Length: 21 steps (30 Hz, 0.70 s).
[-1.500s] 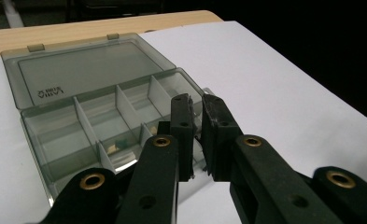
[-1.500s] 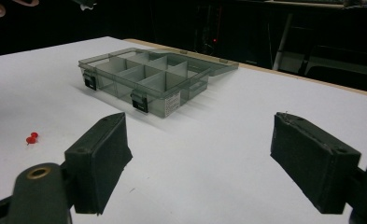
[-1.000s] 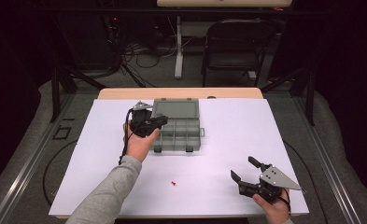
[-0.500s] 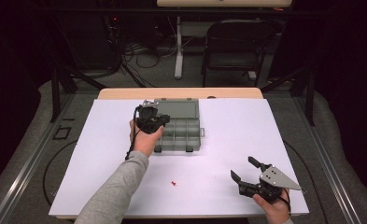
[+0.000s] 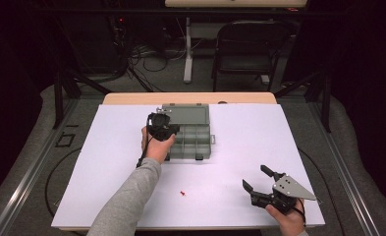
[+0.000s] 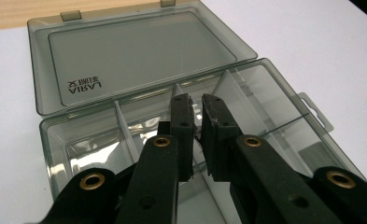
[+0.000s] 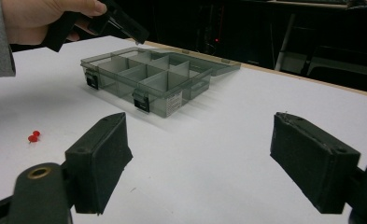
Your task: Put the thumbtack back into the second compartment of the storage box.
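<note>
A smoky clear organizer box lies open in the middle of the white table, its lid flat behind it. My left gripper hangs over the box's left compartments, tips pointing down into them. In the left gripper view the box sits just beyond the left gripper, shut with a hairline gap between the pads; I cannot tell if anything is pinched. A red pushpin lies on the table in front of the box. My right gripper rests near the front right corner, open and empty.
The right gripper view has the box ahead, the pushpin at the left, the left gripper above the box, and the right gripper wide open. A wooden strip borders the table's far edge. A chair stands behind.
My left gripper has moved a little to the right and lower over the box's left compartments. The right gripper has stayed where it was.
</note>
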{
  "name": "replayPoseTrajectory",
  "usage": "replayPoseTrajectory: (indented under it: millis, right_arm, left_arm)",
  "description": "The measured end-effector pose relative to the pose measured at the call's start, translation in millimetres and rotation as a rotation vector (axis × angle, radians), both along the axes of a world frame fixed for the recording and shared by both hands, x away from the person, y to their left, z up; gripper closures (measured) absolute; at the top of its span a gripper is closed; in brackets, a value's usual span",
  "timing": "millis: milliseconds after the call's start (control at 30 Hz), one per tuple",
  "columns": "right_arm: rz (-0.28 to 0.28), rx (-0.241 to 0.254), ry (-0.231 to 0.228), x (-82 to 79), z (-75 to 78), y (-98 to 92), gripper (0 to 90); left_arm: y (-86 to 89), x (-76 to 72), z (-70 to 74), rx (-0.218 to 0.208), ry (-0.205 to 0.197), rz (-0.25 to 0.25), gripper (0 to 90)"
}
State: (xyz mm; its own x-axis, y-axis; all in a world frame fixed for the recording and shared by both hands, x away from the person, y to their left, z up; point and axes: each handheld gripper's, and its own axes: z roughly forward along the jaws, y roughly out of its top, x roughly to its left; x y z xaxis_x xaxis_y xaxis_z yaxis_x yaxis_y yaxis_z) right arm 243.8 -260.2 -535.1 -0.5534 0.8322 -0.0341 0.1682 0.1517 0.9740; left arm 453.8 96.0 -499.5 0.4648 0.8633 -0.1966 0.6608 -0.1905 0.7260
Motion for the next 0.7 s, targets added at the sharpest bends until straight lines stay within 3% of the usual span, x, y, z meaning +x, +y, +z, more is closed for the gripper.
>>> replayPoseTrajectory:
  millis: [200,700]
  right_arm:
    - [0.003,0.0,0.001,0.3,-0.1,0.3,18.9]
    - [0.006,-0.004,-0.001,1.1,-0.5,0.0,18.9]
  left_arm:
    - [-0.3,5.6,-8.3,0.007,0.019,0.019,83.7]
    - [0.3,9.6,-14.2,0.017,0.019,0.032,83.6]
